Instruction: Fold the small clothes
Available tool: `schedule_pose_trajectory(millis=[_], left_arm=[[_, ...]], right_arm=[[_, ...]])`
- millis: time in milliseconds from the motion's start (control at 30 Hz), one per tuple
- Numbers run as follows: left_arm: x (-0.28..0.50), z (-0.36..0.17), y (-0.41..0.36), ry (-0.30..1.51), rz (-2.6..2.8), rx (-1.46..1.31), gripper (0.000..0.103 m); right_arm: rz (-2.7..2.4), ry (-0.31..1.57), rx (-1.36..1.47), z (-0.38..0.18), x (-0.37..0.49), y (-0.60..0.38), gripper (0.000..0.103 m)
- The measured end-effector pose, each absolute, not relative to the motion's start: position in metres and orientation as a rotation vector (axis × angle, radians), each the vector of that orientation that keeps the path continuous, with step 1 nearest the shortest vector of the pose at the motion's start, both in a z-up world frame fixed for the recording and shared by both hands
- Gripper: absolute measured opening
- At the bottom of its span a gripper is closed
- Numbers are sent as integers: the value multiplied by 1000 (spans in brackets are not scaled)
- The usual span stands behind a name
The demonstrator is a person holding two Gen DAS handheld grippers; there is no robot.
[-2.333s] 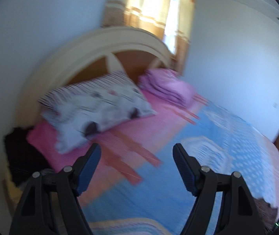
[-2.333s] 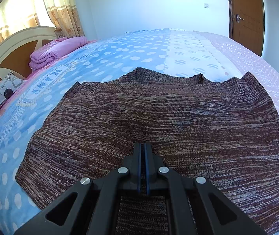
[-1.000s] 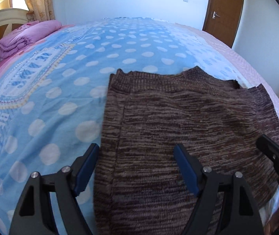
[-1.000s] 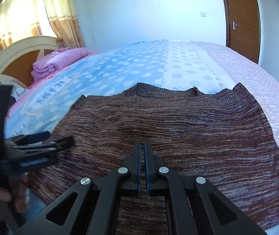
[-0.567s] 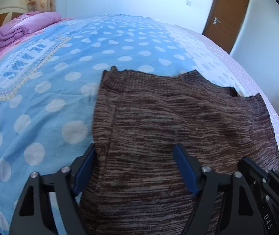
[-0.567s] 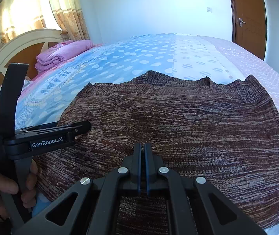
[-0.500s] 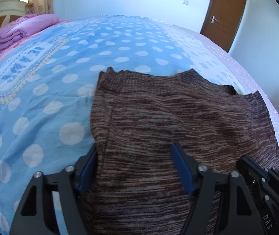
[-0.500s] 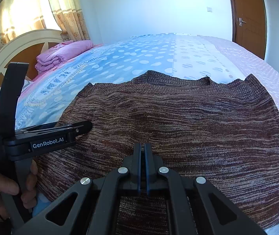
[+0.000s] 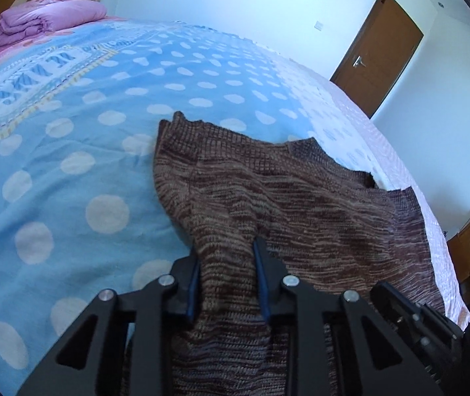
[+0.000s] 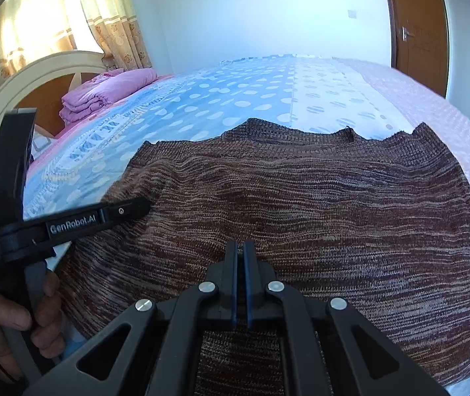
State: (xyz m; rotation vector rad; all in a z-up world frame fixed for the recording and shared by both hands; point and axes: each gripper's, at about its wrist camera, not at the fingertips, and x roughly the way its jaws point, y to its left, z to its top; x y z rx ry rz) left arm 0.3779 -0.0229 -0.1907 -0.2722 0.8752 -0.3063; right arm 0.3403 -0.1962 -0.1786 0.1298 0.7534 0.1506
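Observation:
A brown knitted sweater (image 9: 317,204) lies spread flat on the blue polka-dot bedcover (image 9: 70,132). My left gripper (image 9: 225,257) sits at the sweater's left side, its jaws closing; a raised ridge of knit is bunched between the blue pads. In the right wrist view the same sweater (image 10: 317,198) fills the middle, and the left gripper (image 10: 136,208) reaches in from the left, held by a hand (image 10: 10,326). My right gripper (image 10: 240,247) is shut over the sweater's near edge; no fabric shows between its pads. The right gripper (image 9: 413,316) also shows at the lower right of the left wrist view.
A folded pink blanket (image 10: 103,95) rests by the cream headboard (image 10: 37,72) at the far left. A brown door (image 9: 377,56) stands beyond the bed's far right. A wooden cabinet (image 9: 469,250) is at the right edge. Curtains (image 10: 109,23) hang behind the headboard.
The left gripper's jaws have drawn together around the sweater's left side and gathered the knit into a ridge. The left wrist has rolled a little. The right gripper has kept still.

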Motion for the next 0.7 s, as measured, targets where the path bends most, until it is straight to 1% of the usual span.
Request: schedule_pose_trajectory(millis=[133, 267, 367, 533, 600, 700], left_arm=[[375, -184, -23, 849, -329, -309, 23], [367, -168, -34, 797, -414, -313, 22], [363, -154, -51, 767, -471, -279, 22], [354, -134, -101, 705, -548, -146, 20], [349, -136, -123, 697, -571, -72, 20], [349, -158, -150, 760, -601, -27, 19]], right_arm=[[159, 728, 227, -169, 343, -208, 3], [181, 795, 221, -184, 355, -211, 3], [196, 803, 266, -178, 357, -222, 3], [179, 729, 349, -157, 351, -253, 3], [173, 717, 353, -150, 351, -264, 3], [157, 705, 357, -145, 351, -278, 3]])
